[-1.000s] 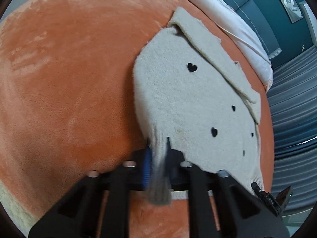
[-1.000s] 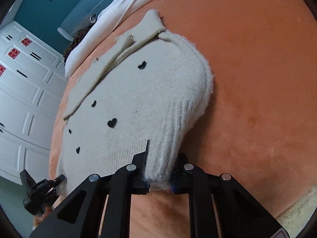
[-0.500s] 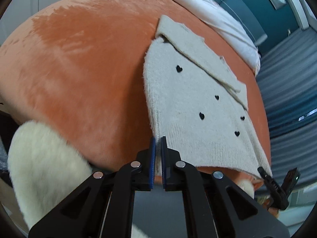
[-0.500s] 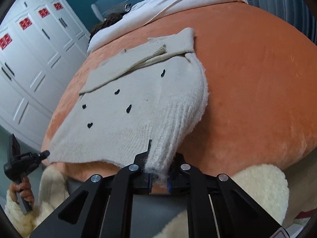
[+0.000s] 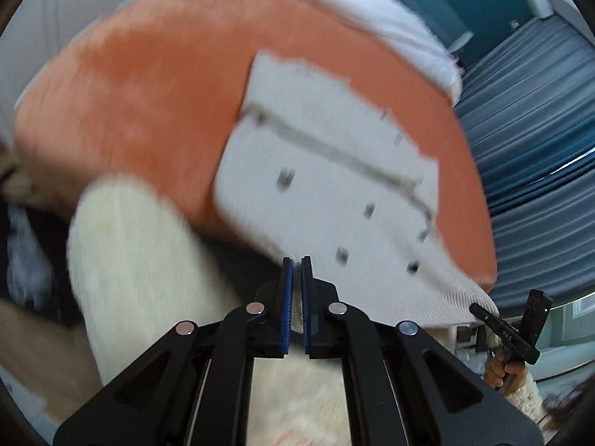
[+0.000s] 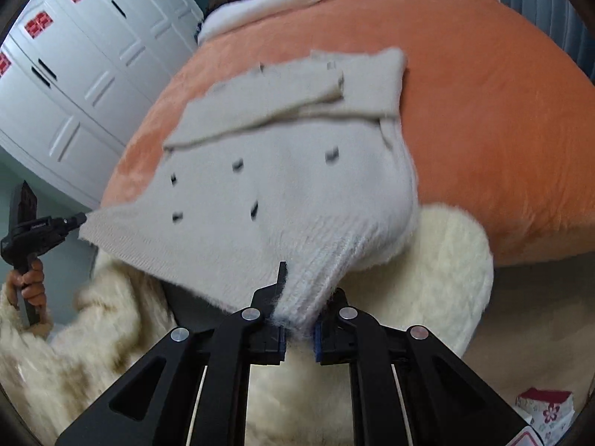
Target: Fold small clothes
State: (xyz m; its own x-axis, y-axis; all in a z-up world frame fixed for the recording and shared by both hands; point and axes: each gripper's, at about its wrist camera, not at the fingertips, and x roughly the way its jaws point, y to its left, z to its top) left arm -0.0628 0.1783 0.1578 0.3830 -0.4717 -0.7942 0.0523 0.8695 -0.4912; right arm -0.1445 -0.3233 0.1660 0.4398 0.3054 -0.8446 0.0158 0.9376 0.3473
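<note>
A small cream knit sweater (image 5: 327,186) with dark heart marks lies on the orange bed cover (image 5: 156,85), its sleeves folded across the top. Its ribbed hem hangs past the bed's near edge. My left gripper (image 5: 296,260) is shut on one hem corner; the knit shows between its blue pads. My right gripper (image 6: 297,297) is shut on the other hem corner of the sweater (image 6: 290,186), bunched between the fingers. Both hold the hem stretched and lifted off the bed. The left gripper shows in the right wrist view (image 6: 80,218), and the right gripper in the left wrist view (image 5: 478,310).
The orange cover (image 6: 483,119) spans the bed. A white pillow (image 5: 390,26) lies at the head. White wardrobe doors (image 6: 74,74) stand on one side, blue curtains (image 5: 528,119) on the other. Fluffy cream sleeves (image 5: 141,278) sit below the grippers.
Both grippers have pulled back toward the person and lifted, drawing the sweater's hem past the bed's near edge. The sweater has slid closer and stretched flat.
</note>
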